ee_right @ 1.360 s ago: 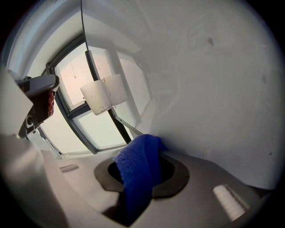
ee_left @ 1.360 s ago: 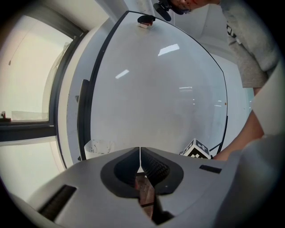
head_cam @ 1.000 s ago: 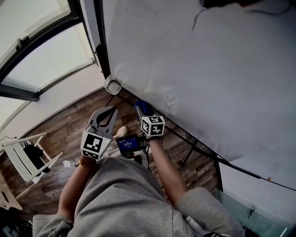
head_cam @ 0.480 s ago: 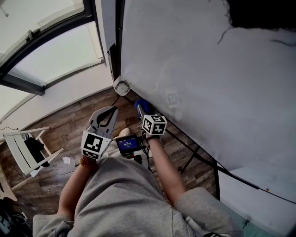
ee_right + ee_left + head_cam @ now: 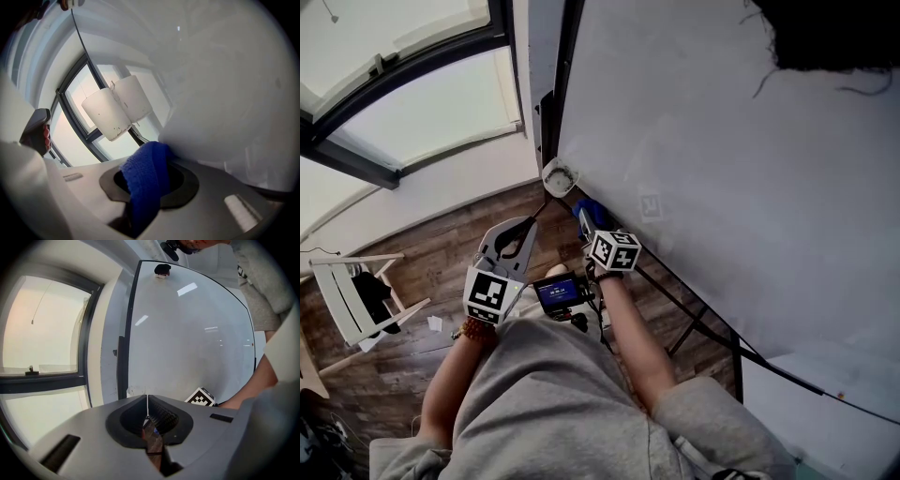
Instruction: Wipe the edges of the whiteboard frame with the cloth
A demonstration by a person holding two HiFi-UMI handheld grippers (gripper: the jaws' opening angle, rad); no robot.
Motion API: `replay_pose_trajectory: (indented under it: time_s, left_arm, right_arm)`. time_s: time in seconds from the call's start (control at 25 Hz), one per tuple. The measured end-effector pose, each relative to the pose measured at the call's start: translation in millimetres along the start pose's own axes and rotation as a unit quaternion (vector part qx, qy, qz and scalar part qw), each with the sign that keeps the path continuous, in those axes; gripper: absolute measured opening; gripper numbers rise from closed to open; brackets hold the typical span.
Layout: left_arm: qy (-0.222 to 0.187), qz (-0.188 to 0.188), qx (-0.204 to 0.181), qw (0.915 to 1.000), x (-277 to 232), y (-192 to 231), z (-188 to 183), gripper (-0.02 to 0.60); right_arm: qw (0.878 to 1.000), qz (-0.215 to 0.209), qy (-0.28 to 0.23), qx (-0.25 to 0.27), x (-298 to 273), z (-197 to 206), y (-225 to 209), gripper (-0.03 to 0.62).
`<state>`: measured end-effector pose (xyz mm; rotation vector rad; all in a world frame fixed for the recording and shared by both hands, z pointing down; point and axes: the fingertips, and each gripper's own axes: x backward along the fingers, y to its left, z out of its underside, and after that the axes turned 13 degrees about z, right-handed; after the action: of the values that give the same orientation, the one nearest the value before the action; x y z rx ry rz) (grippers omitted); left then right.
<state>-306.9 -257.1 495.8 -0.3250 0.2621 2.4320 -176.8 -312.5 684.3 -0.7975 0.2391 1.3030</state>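
Blue cloth is clamped in the right gripper fingers, at the whiteboard lower frame edge, just beside a white cup at the corner, contents unclear. Left gripper: fingers together, nothing btwn, held apart from the board over the wood floor.

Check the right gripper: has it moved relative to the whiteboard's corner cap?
Yes. In the head view the right gripper, shut on the blue cloth, has closed up-left toward the white corner cap of the whiteboard.
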Motion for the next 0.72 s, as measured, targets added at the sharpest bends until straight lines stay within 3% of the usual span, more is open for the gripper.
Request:
replay_pose_trajectory:
  time_s: [0.32,0.72]
  left_arm:
    - [-0.002,-0.026,0.0,0.9997,17,8,2,0.015]
    - [-0.004,-0.054,0.0,0.9985,39,9,5,0.015]
  right_arm:
    - [0.998,-0.024,-0.012,-0.055,-15,-7,13,0.103]
    - [0.996,-0.045,-0.024,-0.073,-34,-14,32,0.103]
